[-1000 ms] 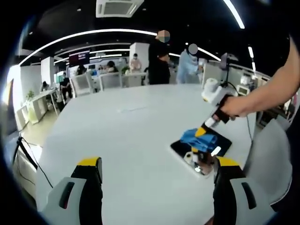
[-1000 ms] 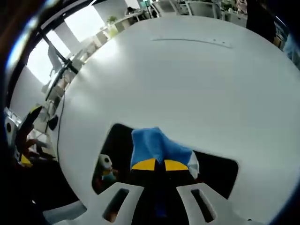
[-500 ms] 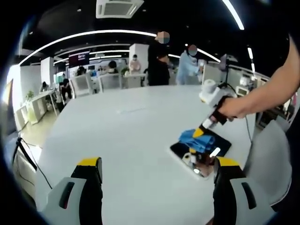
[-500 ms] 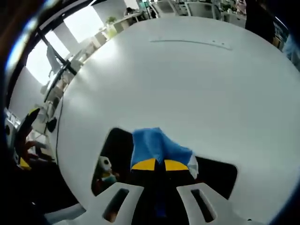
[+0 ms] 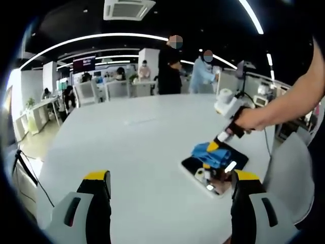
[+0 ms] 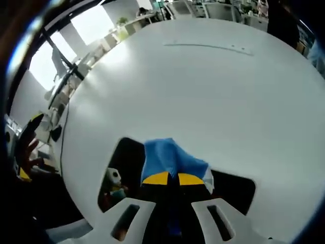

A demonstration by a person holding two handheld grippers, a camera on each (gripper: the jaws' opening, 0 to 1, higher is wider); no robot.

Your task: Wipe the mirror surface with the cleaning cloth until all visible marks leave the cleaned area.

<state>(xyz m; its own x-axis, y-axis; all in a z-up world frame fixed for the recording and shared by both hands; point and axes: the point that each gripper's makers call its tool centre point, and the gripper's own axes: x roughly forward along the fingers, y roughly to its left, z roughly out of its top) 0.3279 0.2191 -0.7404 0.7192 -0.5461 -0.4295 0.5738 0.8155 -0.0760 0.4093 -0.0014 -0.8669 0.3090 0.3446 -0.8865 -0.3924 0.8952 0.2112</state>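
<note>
The right claw clamps a blue cleaning cloth against the dark mirror lying flat on the white tabletop, while the left claw hovers wide apart, holding nothing.

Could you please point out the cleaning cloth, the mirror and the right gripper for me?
cleaning cloth [image 6: 165, 157]: right gripper view, on its blue top fold.
mirror [image 6: 127, 155]: right gripper view, on its bare dark glass beside the cloth.
right gripper [image 6: 173, 178]: right gripper view, between its yellow tips.
</note>
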